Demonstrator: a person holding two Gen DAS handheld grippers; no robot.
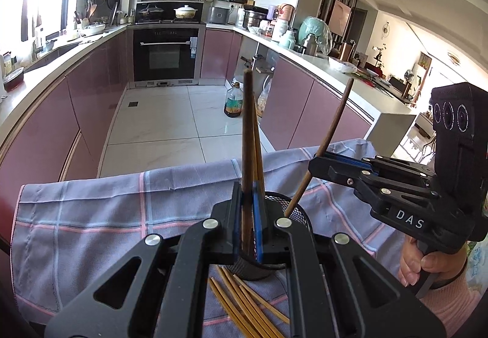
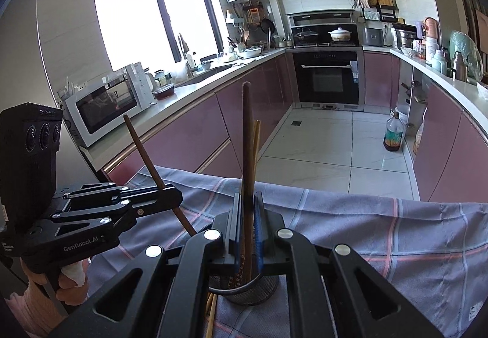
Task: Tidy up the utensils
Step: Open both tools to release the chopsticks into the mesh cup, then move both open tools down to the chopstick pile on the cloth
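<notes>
While angled downward, both tools — left tool [image 1: 248, 216], right tool [image 2: 247, 228] — pinch dark chopsticks [image 1: 247, 136].

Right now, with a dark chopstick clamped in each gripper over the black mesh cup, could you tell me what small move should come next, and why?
Probably lower both a little further, then release. The left gripper and right gripper are each shut on a dark brown wooden chopstick, whose lower ends seem already inside the black mesh cup. Light bamboo chopsticks lie loose on the checked cloth.
</notes>
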